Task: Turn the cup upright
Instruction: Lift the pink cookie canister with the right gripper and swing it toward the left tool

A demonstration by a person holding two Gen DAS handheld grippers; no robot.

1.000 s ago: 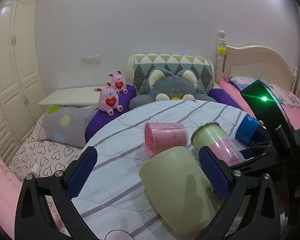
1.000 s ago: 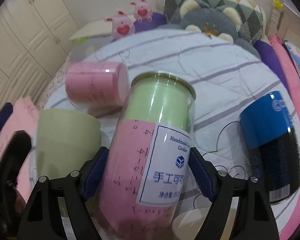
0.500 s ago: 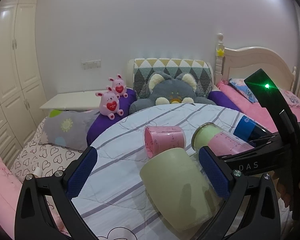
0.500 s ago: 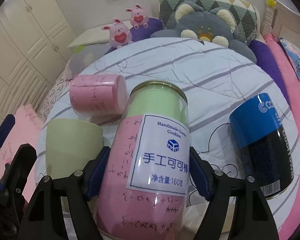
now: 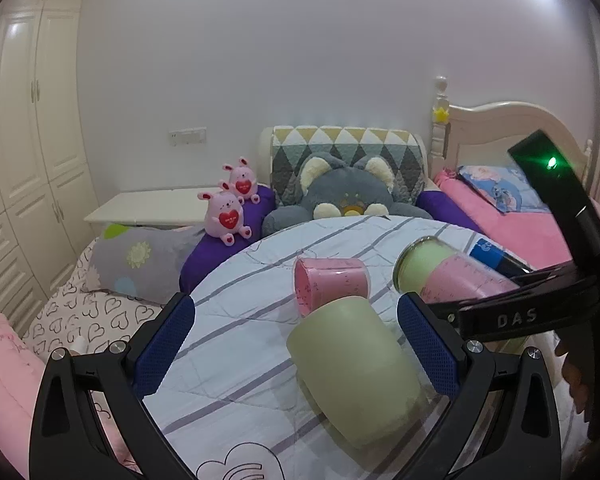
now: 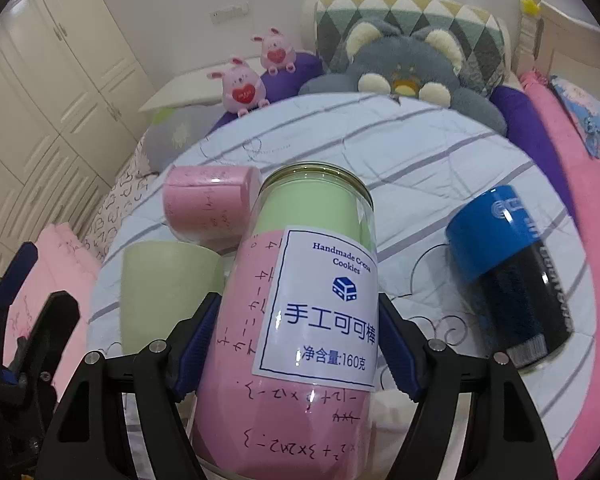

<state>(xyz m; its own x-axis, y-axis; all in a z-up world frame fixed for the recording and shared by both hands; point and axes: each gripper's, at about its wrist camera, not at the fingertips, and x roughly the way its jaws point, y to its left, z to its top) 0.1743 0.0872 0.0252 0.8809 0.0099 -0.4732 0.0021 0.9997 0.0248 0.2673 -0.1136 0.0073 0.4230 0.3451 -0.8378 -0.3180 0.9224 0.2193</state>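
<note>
My right gripper (image 6: 296,344) is shut on a clear jar-like cup (image 6: 300,292) with pink and green paper inside and a white label; it is tilted, raised off the striped round table (image 6: 420,152). The same cup shows in the left wrist view (image 5: 444,272), held by the right gripper's black body (image 5: 516,316). My left gripper (image 5: 296,340) is open, its blue pads either side of a pale green cup (image 5: 352,364) lying on its side. That green cup (image 6: 168,288) lies left of the held one.
A pink cup (image 5: 332,284) lies on its side behind the green one, also in the right wrist view (image 6: 208,204). A blue and black can (image 6: 504,272) lies at the right. Plush toys (image 5: 226,216) and pillows sit beyond the table.
The right gripper has tilted the jar-like cup more upright and lifted it. The left gripper has stayed open over the green cup, with the view shifting slightly.
</note>
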